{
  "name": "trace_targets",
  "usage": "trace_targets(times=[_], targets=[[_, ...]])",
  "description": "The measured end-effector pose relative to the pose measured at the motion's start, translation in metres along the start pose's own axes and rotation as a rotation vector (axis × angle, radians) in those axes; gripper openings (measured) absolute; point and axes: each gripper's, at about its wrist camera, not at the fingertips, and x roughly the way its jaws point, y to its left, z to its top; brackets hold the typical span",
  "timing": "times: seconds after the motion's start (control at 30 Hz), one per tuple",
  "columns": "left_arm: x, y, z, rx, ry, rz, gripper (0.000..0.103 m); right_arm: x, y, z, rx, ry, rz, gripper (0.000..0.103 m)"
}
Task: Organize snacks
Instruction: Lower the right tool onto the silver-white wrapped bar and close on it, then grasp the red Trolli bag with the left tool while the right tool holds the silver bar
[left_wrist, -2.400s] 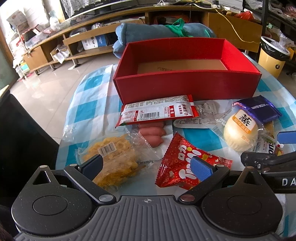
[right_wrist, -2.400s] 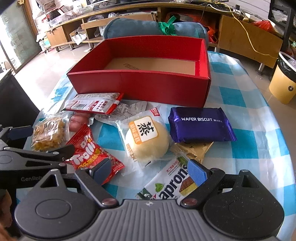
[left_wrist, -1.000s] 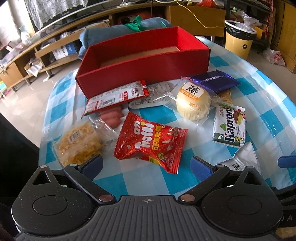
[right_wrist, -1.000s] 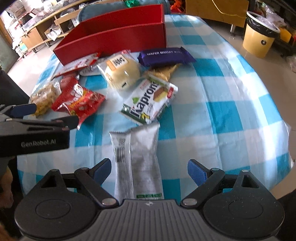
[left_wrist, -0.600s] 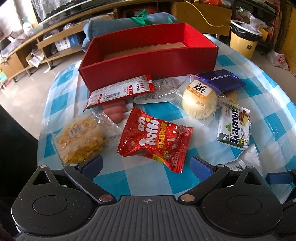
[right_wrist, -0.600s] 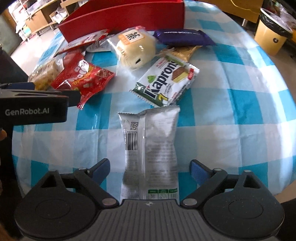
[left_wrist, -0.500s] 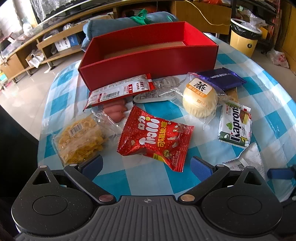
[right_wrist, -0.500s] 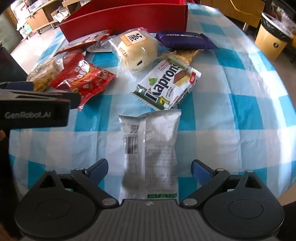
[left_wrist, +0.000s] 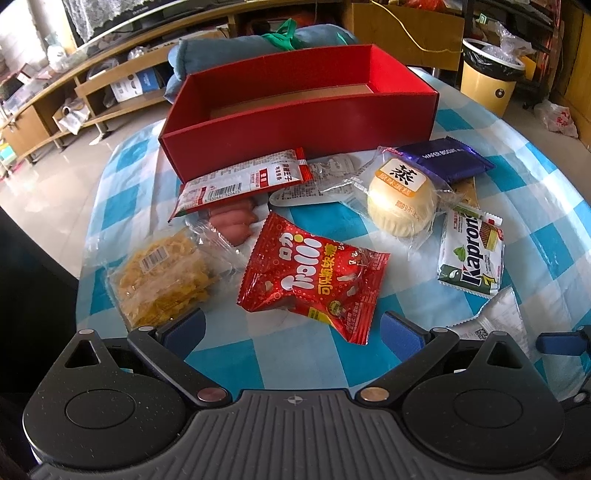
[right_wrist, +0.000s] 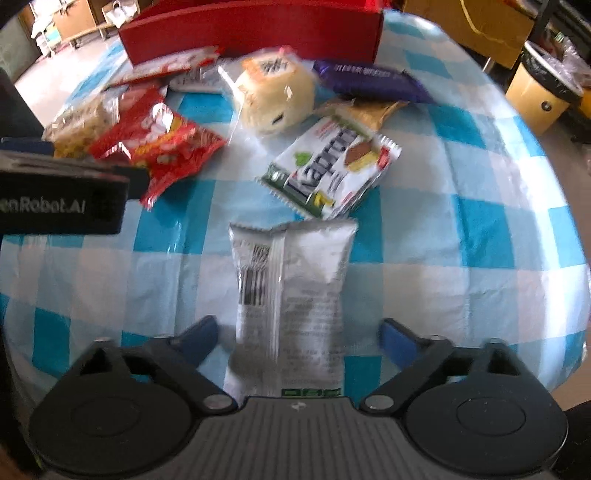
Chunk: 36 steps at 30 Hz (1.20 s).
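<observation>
Red box (left_wrist: 295, 122) at the table's (right_wrist: 480, 236) far edge, only bare cardboard floor visible inside. Since half a second ago, right gripper (right_wrist: 299, 341) has dropped a little closer over the silver packet (right_wrist: 291, 291) at the near edge; jaws closing, packet between them, pads apparently not yet touching (blurry). Left gripper (left_wrist: 291, 326) apart, empty, beside red Trolli bag (left_wrist: 314, 269).

Behind the desk (left_wrist: 535, 206) with its blue-checked cloth I see a rolled blue-grey bundle (left_wrist: 236, 55), low wooden shelving (left_wrist: 110, 85), and a yellow bin (left_wrist: 487, 88) on the tiled floor (left_wrist: 48, 184).
</observation>
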Motion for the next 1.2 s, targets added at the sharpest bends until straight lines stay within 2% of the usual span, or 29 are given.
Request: trace_targets(times=[0.07,0.27,0.9,1.2], targets=[[0.000,0.000,0.000,-0.001,0.000,-0.002,0.102,-0.007,0.000,0.001,-0.019,-0.028,0.001,0.050],[0.001,-0.003,0.000,0.011,0.000,0.004,0.102,-0.011,0.003,0.006,-0.054,-0.044,0.024,0.043],[0.009,-0.001,0.003,0.002,0.019,0.036,0.102,-0.026,-0.013,0.033,-0.028,-0.150,0.056,0.041],[0.021,0.014,0.014,-0.065,0.049,0.068,0.102,-0.026,-0.024,0.052,-0.016,-0.186,0.077,0.041]])
